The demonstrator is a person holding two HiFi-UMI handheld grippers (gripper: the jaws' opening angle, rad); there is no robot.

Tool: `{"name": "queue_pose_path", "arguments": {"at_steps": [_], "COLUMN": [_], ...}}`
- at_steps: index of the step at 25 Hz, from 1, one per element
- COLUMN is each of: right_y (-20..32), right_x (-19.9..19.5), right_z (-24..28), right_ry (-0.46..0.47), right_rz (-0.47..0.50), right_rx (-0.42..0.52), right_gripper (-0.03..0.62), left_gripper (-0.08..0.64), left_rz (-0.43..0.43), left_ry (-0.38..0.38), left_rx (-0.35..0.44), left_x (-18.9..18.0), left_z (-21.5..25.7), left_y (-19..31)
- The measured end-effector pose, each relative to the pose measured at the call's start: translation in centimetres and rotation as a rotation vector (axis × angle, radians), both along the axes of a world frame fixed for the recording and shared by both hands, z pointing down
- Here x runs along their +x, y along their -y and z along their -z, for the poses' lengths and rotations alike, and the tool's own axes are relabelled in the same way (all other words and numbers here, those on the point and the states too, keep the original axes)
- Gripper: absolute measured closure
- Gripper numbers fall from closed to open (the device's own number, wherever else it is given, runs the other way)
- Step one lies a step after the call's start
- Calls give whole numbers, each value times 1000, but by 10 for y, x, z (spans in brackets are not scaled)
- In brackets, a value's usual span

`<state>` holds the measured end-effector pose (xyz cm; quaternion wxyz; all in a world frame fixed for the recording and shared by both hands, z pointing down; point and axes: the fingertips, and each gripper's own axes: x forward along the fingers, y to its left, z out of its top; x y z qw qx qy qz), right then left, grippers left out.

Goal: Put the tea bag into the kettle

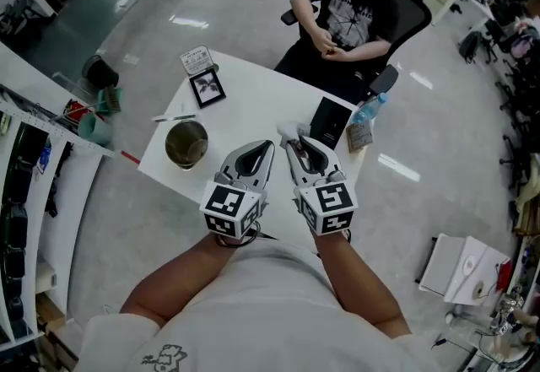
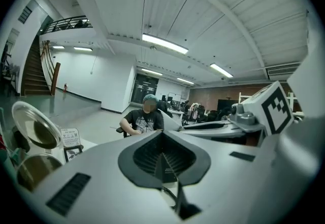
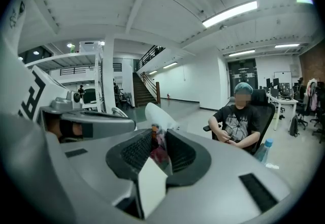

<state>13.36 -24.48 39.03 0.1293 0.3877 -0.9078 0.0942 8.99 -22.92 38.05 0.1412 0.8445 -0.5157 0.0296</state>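
Observation:
The kettle (image 1: 186,143) stands open on the white table (image 1: 253,100), left of both grippers; in the left gripper view its body (image 2: 31,171) and raised lid (image 2: 34,126) sit at the far left. My right gripper (image 1: 288,143) is held high above the table's near edge and is shut on the tea bag (image 3: 156,142). The bag's white end (image 1: 291,131) sticks out past the fingertips. My left gripper (image 1: 267,144) hangs close beside it, jaws together, with nothing showing between the pads (image 2: 162,159).
A framed picture (image 1: 207,88) and a small card stand (image 1: 196,60) are at the table's far left. A black box (image 1: 332,121) and a water bottle (image 1: 365,112) lie at the right. A person (image 1: 354,12) sits behind the table. A shelf (image 1: 51,159) runs along the left.

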Motion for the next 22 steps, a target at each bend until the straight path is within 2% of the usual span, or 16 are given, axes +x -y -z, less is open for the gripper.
{"name": "queue_pose_path", "arguments": {"at_steps": [5, 12, 17, 22], "right_y": [-14, -21, -21, -23], "right_x": [-8, -29, -61, -101], "right_z": [8, 17, 11, 3], "right_ry": [35, 43, 40, 12], "right_rz": [21, 15, -11, -50], "right_rx": [14, 20, 11, 11], "right_gripper": [498, 497, 497, 497], "left_gripper": [551, 551, 551, 551], "left_rz": [37, 20, -18, -71], "left_ry": [-9, -13, 26, -5], "left_rx": [17, 35, 52, 4], "left_x": [-13, -35, -70, -118], "left_z": [12, 25, 23, 7], "left_y": [-11, -15, -6, -2]}}
